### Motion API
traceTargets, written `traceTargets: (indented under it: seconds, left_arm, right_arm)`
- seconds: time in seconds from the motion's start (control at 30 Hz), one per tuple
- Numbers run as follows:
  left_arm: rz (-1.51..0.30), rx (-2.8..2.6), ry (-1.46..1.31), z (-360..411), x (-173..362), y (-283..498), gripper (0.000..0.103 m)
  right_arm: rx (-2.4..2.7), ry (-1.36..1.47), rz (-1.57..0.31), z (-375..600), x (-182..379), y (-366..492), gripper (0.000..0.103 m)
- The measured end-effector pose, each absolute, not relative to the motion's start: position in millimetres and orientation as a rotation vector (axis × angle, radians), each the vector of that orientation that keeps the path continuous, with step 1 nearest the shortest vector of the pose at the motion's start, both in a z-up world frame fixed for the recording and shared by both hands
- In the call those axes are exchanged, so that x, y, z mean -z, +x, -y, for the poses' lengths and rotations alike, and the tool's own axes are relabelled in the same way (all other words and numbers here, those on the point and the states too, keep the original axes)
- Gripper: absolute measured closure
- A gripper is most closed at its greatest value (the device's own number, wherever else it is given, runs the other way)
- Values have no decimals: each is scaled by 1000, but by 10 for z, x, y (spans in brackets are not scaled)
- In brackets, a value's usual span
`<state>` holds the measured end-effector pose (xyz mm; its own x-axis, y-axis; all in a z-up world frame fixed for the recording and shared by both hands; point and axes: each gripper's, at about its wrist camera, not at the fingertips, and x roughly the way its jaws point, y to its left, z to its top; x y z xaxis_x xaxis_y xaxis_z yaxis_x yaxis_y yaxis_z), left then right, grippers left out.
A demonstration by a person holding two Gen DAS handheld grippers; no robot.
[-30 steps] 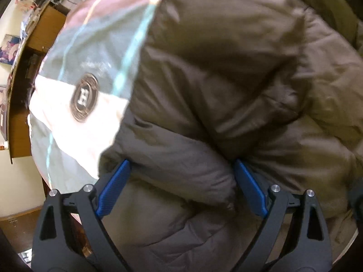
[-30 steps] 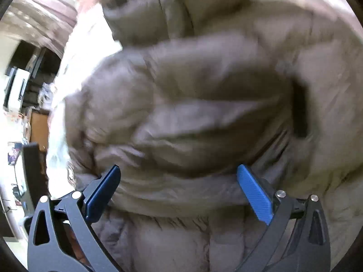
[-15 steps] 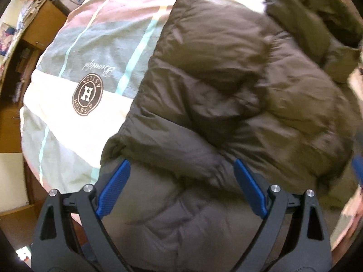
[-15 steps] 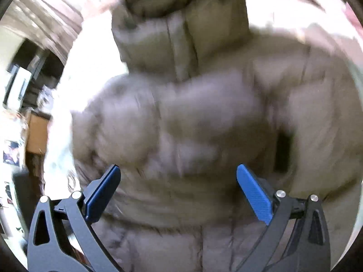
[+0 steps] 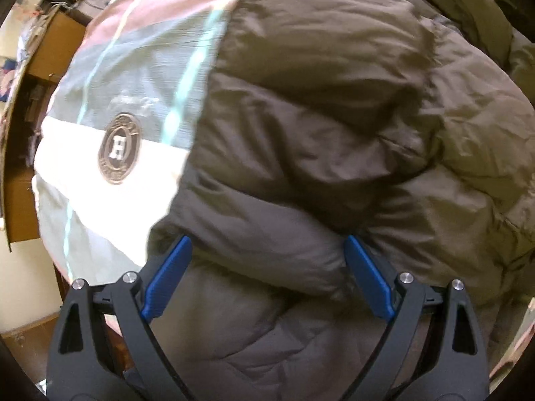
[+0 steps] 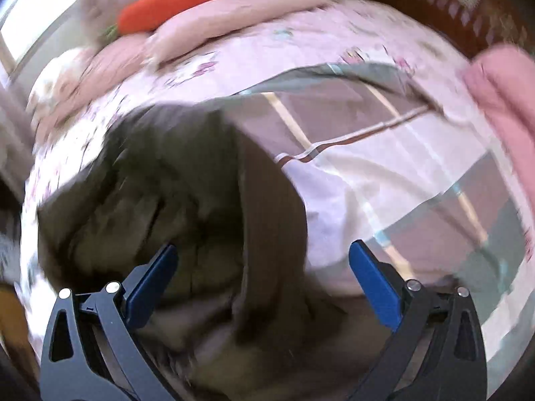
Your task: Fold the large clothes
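Note:
A big brown-olive puffer jacket (image 5: 327,140) lies bunched on a bed and fills most of the left wrist view. My left gripper (image 5: 267,277) hovers open over a padded fold near the jacket's lower edge, its blue fingertips (image 5: 167,277) spread to either side of the fold. In the right wrist view the same jacket (image 6: 174,200) appears blurred at the lower left, with a smooth brown panel running down its right side. My right gripper (image 6: 264,284) is open above that edge, with nothing held between its fingers.
A patchwork bedspread (image 5: 110,77) with a round "H" emblem (image 5: 118,148) lies under the jacket. An orange carrot-shaped plush (image 6: 170,5) and pink bedding (image 6: 234,16) sit at the far end. A pink pillow (image 6: 501,100) is at the right. Wooden furniture (image 5: 36,83) stands left of the bed.
The right wrist view has swung from facing the jacket's front to its right edge, with open bedspread and the bed's far end now showing. The left view came in closer again.

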<state>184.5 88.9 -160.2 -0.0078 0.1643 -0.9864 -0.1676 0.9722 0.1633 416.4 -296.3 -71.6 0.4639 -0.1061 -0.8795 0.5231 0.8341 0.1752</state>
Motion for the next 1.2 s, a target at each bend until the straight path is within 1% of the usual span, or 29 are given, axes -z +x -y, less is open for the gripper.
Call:
traceTargets:
  seconds: [0.03, 0.07, 0.1, 0.13, 0.17, 0.23, 0.3, 0.33, 0.4, 0.5, 0.57, 0.63, 0.67, 0.7, 0.77, 0.83, 0.87, 0.9, 0.97, 1.0, 1.07, 1.1, 1.13, 1.17, 1.2]
  left_arm:
    - [-1547, -249, 8, -851, 1586, 1846, 9]
    - [-1531, -239, 30, -805, 1573, 1849, 9]
    - [-1519, -238, 52, -751, 1576, 1849, 9]
    - [-1509, -241, 86, -710, 1596, 1856, 9]
    - [-1506, -249, 115, -689, 1620, 1868, 9]
    - [-1524, -272, 116, -722, 1683, 1896, 9]
    - [-1533, -292, 69, -795, 1697, 1924, 9]
    - [-1533, -302, 56, -831, 1694, 1934, 9]
    - [-1537, -319, 29, -909, 1684, 1948, 9]
    - [-1543, -343, -35, -1013, 1633, 1929, 9]
    - [-1541, -363, -62, -1063, 1596, 1912, 9]
    - [-1539, -379, -102, -1149, 1556, 1883, 9]
    - [-1537, -384, -126, -1188, 1531, 1870, 9]
    - [-1532, -389, -157, -1234, 1497, 1839, 9]
    - [-1525, -389, -193, -1290, 1437, 1819, 9]
    - [-1515, -394, -219, -1348, 1386, 1807, 9]
    - [-1508, -396, -233, -1369, 1354, 1802, 9]
    - [-1505, -396, -241, -1416, 1347, 1804, 9]
    - [-1504, -393, -255, -1438, 1329, 1809, 9]
    - [-1507, -391, -259, -1416, 1330, 1799, 9]
    - [-1520, -374, -270, -1416, 1346, 1799, 9]
    - [-1524, -367, -272, -1427, 1361, 1804, 9]
    - [-1527, -362, -270, -1409, 1365, 1794, 9]
    - [-1530, -360, -264, -1413, 1373, 1793, 9]
    - [-1532, -361, -262, -1416, 1381, 1789, 9]
  right_arm:
    - [412, 467, -1018, 2982, 741, 4206, 2]
    - [423, 464, -1019, 2979, 801, 4252, 10]
    - [431, 438, -1027, 2961, 856, 4286, 47]
    - [439, 408, -1046, 2929, 885, 4334, 80]
    - [426, 384, -1043, 2889, 905, 4321, 98]
    - [360, 351, -975, 2763, 767, 4185, 99]
    - [234, 263, -890, 2534, 496, 3890, 99]
    - [180, 233, -848, 2454, 386, 3743, 99]
    - [16, 178, -723, 2286, 60, 3151, 99]
    - [-110, 133, -647, 2208, -178, 2204, 99]
    - [-172, 168, -679, 2318, -148, 1720, 98]
    - [-134, 111, -809, 2448, 93, 1446, 95]
    - [-54, 40, -880, 2492, 239, 1388, 81]
    - [76, -40, -958, 2562, 421, 1329, 49]
    - [221, -74, -1040, 2685, 633, 1219, 13]
    - [202, -94, -1189, 2712, 793, 1190, 11]
    - [215, -107, -1247, 2709, 841, 1175, 7]
    - [247, -90, -1285, 2715, 862, 1139, 5]
    - [230, 28, -1318, 2736, 830, 1072, 5]
    - [114, 154, -1310, 2733, 761, 1037, 6]
    - [-105, 296, -1274, 2692, 613, 980, 6]
    - [-127, 274, -1250, 2658, 531, 965, 6]
    - [-64, 131, -1211, 2570, 415, 939, 6]
    - [-17, 52, -1196, 2534, 382, 922, 5]
    - [-33, 41, -1182, 2514, 346, 888, 5]
